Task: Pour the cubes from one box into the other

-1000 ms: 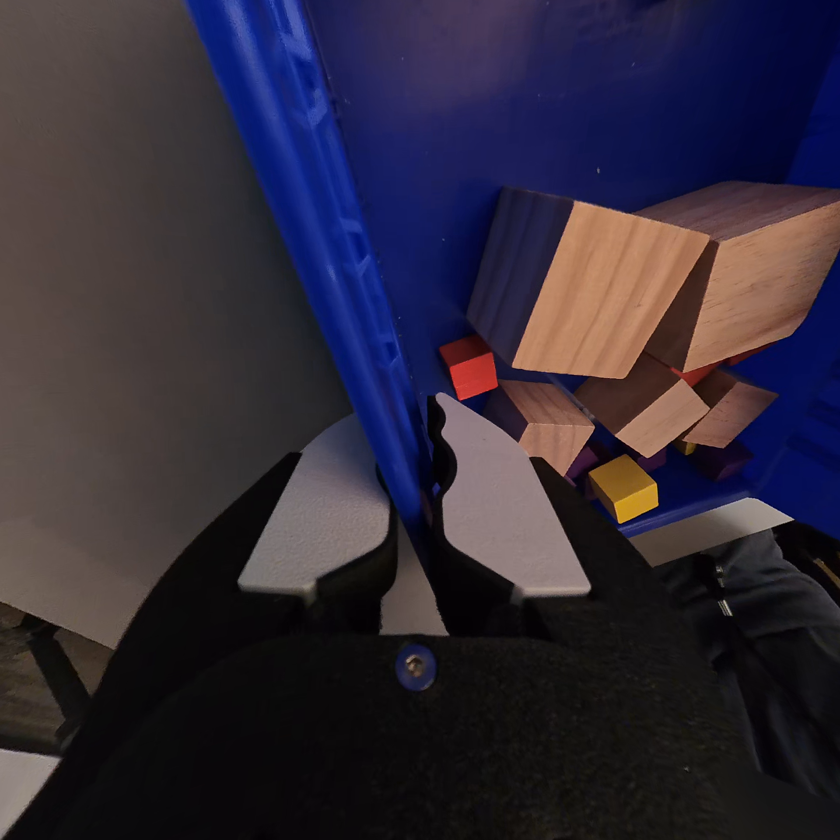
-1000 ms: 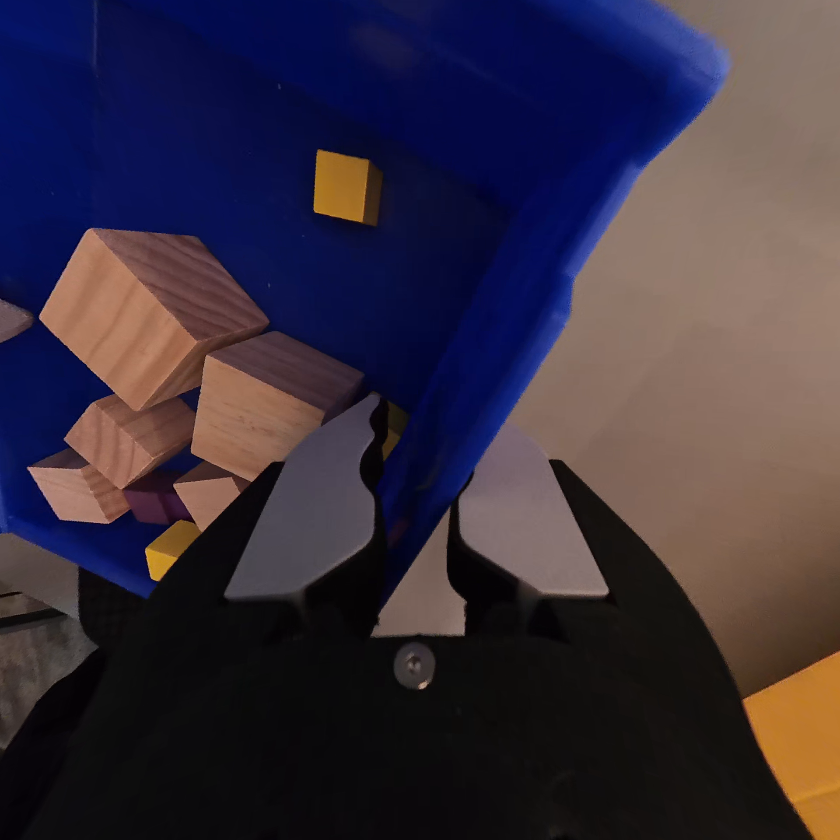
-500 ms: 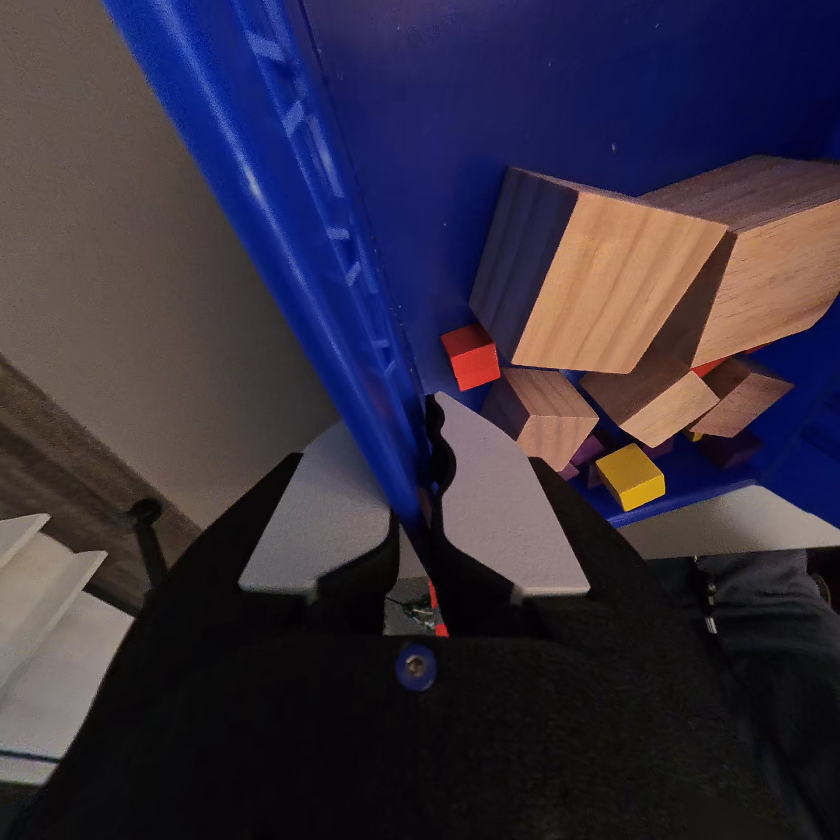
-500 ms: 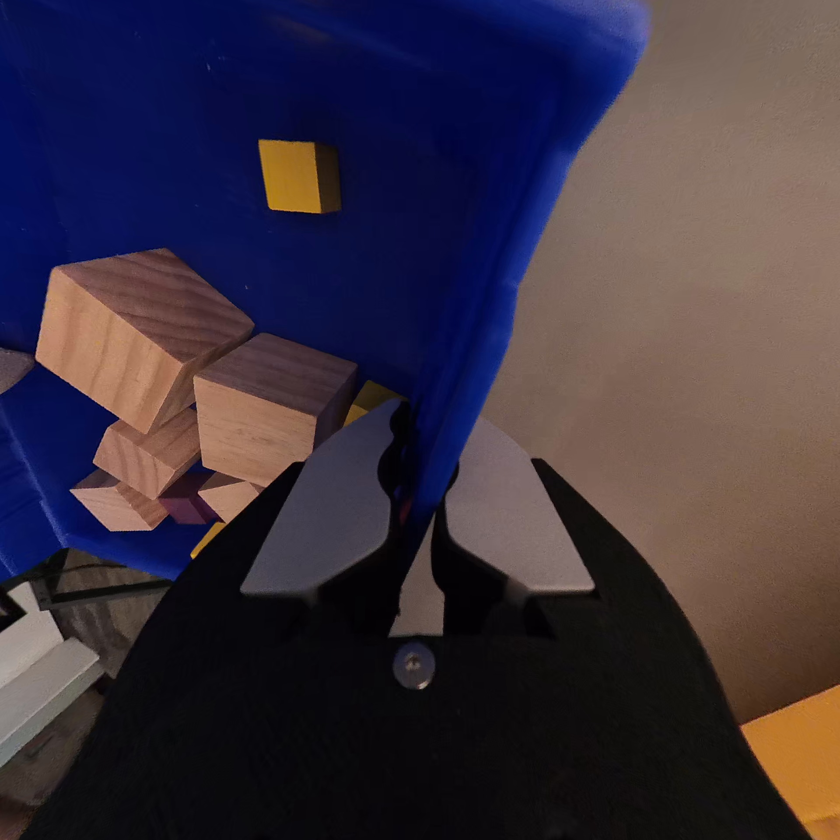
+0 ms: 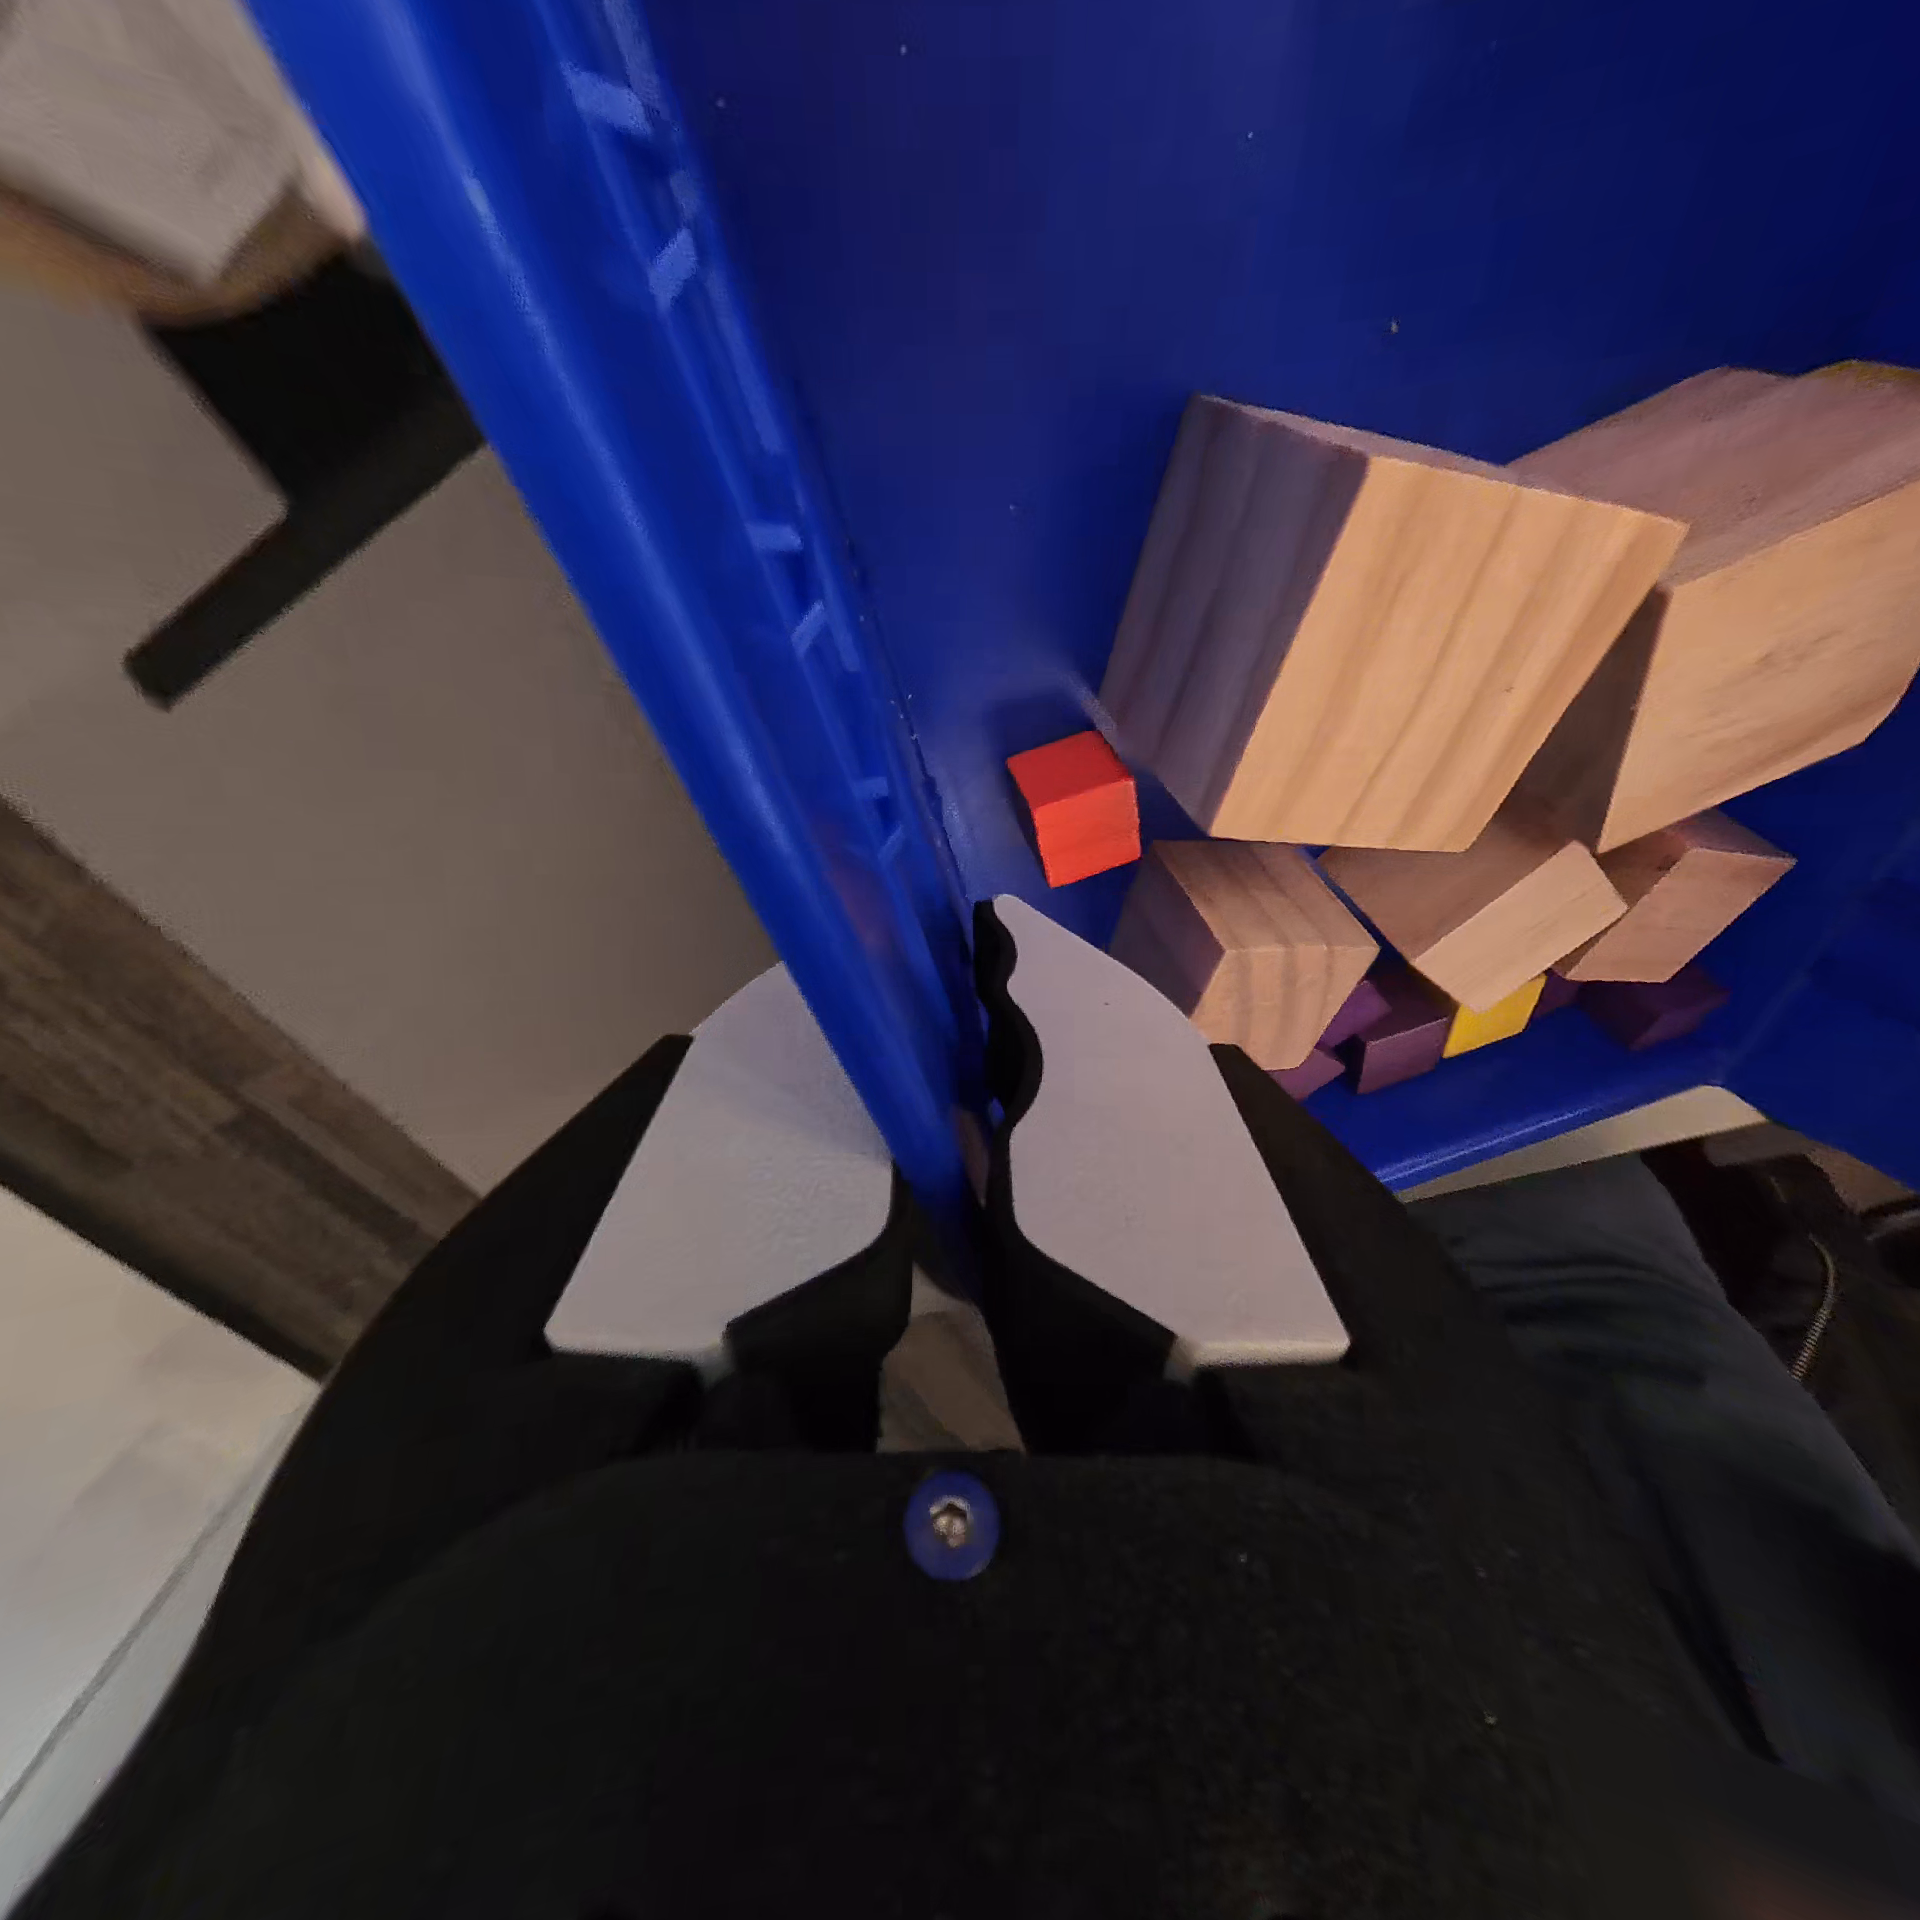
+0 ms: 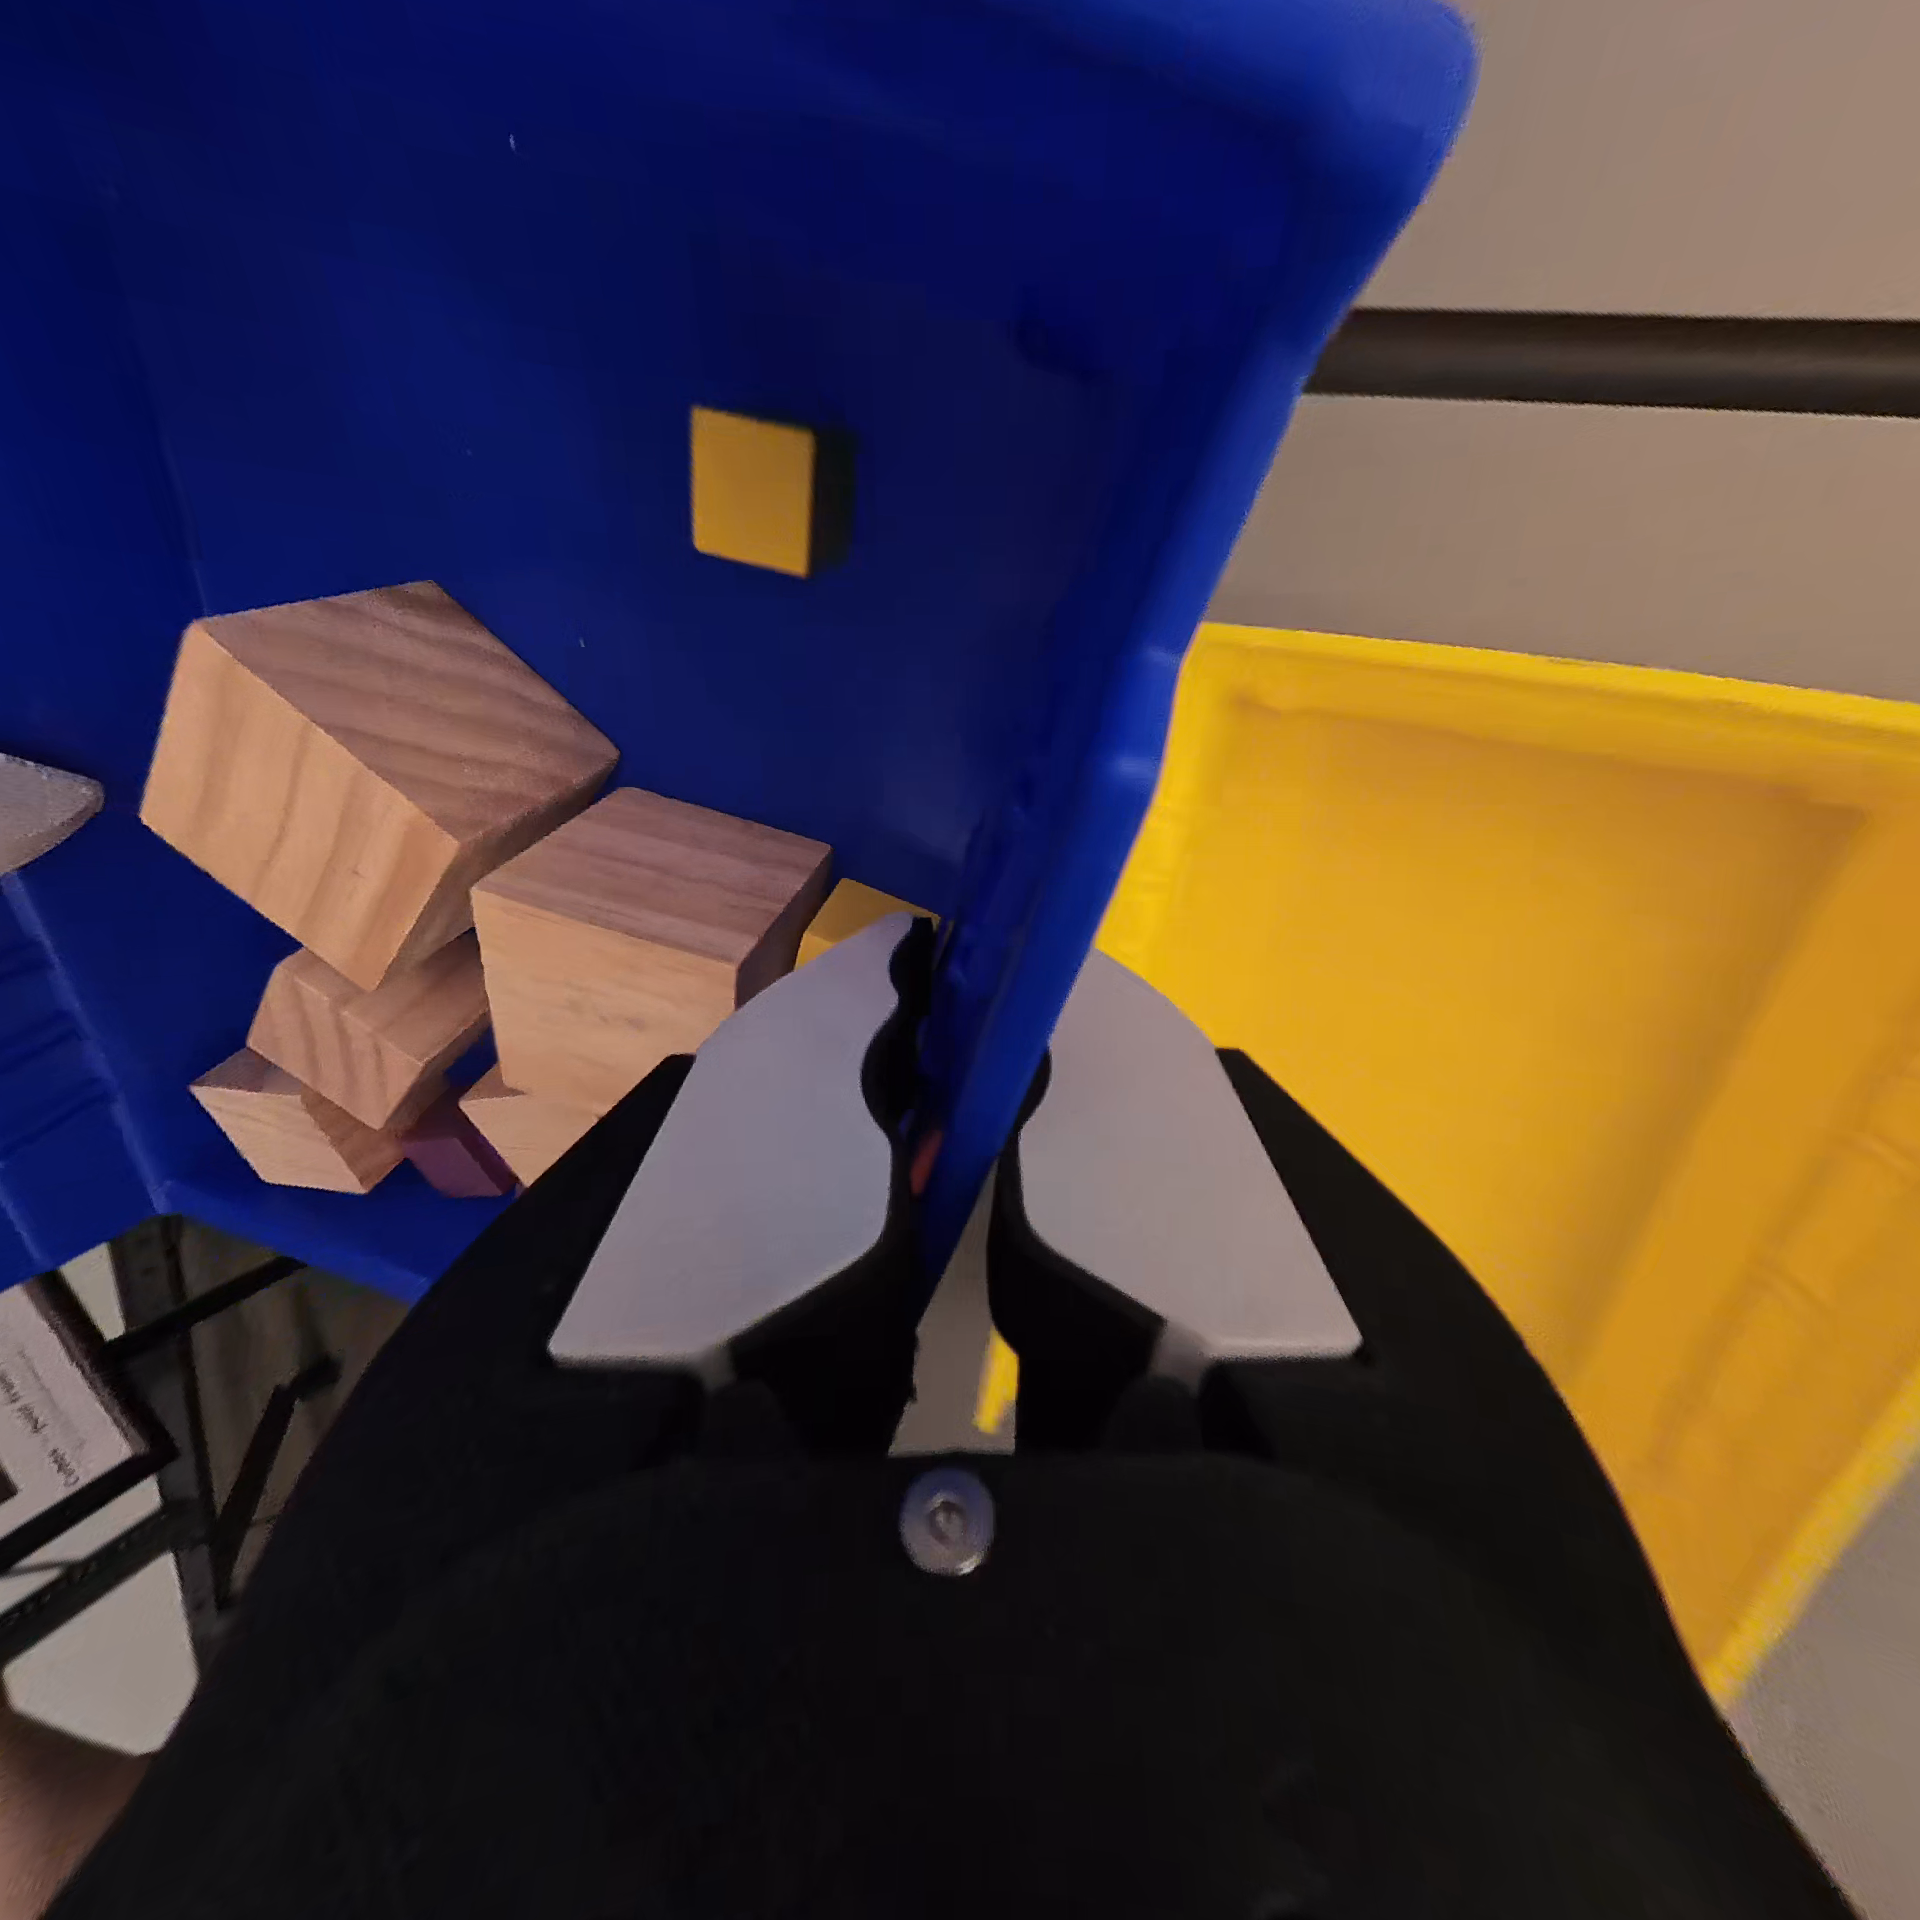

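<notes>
Your left gripper (image 5: pixel 951 1060) is pinched on the left side wall of the blue box (image 5: pixel 1091 312), one finger outside the wall, the other inside, wall clamped between them. Box is tilted steeply, its floor facing the camera, cubes piled into the low corner near your fingers. In the left wrist view, a small red cube (image 5: pixel 1075 805) sits just inside the wall, right beside a big wooden cube (image 5: pixel 1382 665) that leans against a second big wooden cube (image 5: pixel 1766 623). Under those, three smaller wooden cubes (image 5: pixel 1247 951) are wedged together, with small purple cubes (image 5: pixel 1397 1044) and one yellow cube (image 5: pixel 1491 1023) at the bottom edge. Dark trouser fabric shows below the box at lower right. Over in the right wrist view, your right gripper (image 6: pixel 961 1018) is clamped on the opposite side wall of the same blue box (image 6: pixel 1195 468), inner finger inside, outer finger outside. One small yellow cube (image 6: pixel 753 488) lies alone higher up on the box floor, well apart from the pile; big wooden cubes (image 6: pixel 364 769) and smaller ones stack at lower left, a purple cube (image 6: pixel 457 1158) peeking out beneath them, another yellow one (image 6: pixel 852 920) partly hidden behind your inner finger. The yellow box (image 6: pixel 1507 935) lies just right of the blue one, open side facing the camera, no cubes visible in it.
</notes>
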A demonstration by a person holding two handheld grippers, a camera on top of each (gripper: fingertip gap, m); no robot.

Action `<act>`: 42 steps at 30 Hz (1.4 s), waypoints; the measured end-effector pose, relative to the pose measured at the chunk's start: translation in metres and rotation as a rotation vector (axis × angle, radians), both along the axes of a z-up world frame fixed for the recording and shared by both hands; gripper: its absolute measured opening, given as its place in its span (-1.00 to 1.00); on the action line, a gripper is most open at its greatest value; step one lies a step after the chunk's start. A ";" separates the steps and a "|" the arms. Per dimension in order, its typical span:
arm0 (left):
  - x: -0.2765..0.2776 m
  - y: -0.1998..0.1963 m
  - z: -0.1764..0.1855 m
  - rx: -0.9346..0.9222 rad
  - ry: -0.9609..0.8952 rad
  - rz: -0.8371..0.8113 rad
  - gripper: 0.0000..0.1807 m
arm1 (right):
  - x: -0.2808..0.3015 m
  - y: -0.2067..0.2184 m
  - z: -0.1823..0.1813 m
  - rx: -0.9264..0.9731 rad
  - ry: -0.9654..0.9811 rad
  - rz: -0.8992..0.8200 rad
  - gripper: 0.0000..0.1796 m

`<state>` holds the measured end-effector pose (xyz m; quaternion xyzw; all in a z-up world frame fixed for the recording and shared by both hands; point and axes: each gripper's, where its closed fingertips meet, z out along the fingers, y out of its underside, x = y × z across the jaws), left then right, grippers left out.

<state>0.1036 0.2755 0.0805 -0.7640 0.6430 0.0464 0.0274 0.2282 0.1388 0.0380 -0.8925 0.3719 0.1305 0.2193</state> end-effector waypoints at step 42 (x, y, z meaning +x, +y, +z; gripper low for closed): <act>0.191 -0.155 0.026 0.419 -0.295 -0.500 -0.89 | 0.143 -0.185 0.004 0.438 -0.425 -0.467 -0.89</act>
